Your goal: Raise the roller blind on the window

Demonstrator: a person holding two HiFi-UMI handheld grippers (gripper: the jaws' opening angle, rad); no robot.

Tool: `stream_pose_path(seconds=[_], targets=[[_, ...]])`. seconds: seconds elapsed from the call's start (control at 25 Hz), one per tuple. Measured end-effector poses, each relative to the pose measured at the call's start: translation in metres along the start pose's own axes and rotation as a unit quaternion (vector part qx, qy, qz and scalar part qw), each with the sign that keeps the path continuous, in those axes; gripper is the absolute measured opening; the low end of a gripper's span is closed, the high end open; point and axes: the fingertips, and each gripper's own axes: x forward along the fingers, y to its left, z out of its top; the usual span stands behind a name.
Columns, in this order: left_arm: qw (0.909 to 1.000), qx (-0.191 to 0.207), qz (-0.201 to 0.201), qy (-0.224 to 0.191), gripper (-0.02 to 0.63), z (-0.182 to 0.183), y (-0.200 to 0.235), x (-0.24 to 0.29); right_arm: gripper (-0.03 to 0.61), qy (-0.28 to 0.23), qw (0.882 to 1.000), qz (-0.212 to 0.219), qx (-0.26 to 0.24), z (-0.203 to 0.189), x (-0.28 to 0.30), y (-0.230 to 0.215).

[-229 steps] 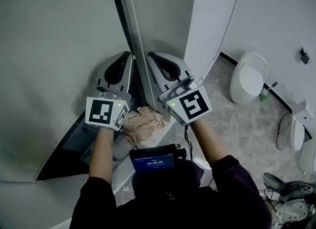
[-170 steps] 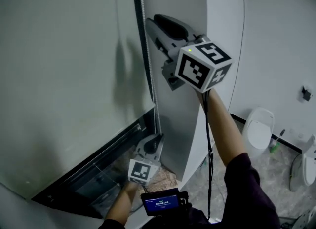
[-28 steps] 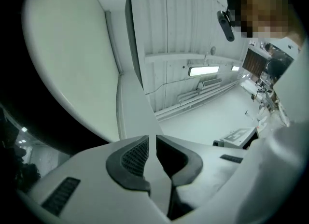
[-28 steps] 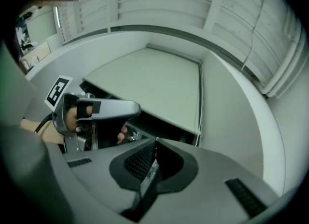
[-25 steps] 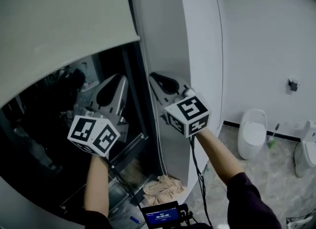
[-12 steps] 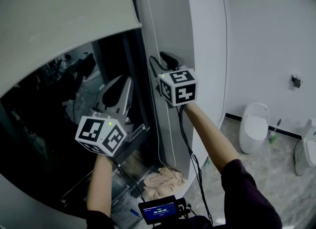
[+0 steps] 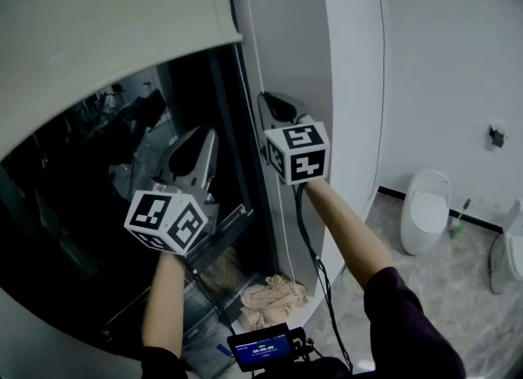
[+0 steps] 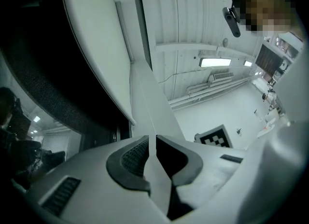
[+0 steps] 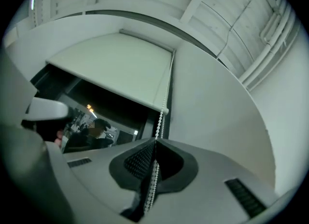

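The bead chain (image 9: 161, 118) hangs down the right edge of the window (image 7: 98, 149) and serves as the marker for everything else here. The right gripper (image 9: 155, 140) sits directly on it: its jaws have just been closing, and the beads now run pinched between the two dark pads, entering at the tips and trailing out below. The roller blind (image 7: 106, 34) lies immediately left of the chain, its bottom rail ending beside the chain just above the right gripper, with dark bare glass showing beneath the rail (so the blind is partly up, not fully). The left gripper (image 8: 151, 137) hovers left of the chain and a little lower than the right one, in front of the glass, its jaws clenched together. Near the chain's lower end a crumpled cloth (image 7: 274, 296) lies on the floor, and well to the right of the chain a white toilet (image 7: 425, 206) stands against the wall.
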Motion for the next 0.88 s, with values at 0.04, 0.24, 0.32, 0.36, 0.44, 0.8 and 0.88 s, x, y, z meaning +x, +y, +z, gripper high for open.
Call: stream_pose_path(seconds=[0.04,0.24,0.32,0.36,0.44,0.8,0.88], targets=[[1.0,-0.003,-0.004,-0.002,0.02,-0.001,0.001,0.004,0.012,-0.014,1.0,0.009,-0.018,0.006,-0.008,0.009],[0.9961,-0.06,-0.061,-0.02,0.02,0.02,-0.017,0.027,0.012,-0.078,0.991,0.051,-0.098,0.048,-0.072,0.058],[0.9907,-0.097,-0.089,-0.034,0.039,0.044,-0.028,0.036,0.012,-0.07,0.99,0.067,-0.105,0.055,-0.092,0.066],[0.988,-0.108,-0.104,-0.037,0.08,0.057,-0.034,0.044,0.012,-0.063,0.99,0.073,-0.105,0.057,-0.099,0.066],[0.9846,-0.114,-0.128,-0.033,0.115,0.077,-0.042,0.067,0.012,-0.053,0.989,0.079,-0.113,0.055,-0.11,0.062],[0.9798,-0.119,-0.16,-0.01,0.073,0.114,-0.059,0.101,0.012,-0.03,0.992,0.084,-0.086,0.011,-0.164,0.083],[0.9812,-0.115,-0.155,-0.007,0.032,0.112,-0.059,0.1,0.012,-0.026,0.992,0.086,-0.091,0.011,-0.164,0.083]])
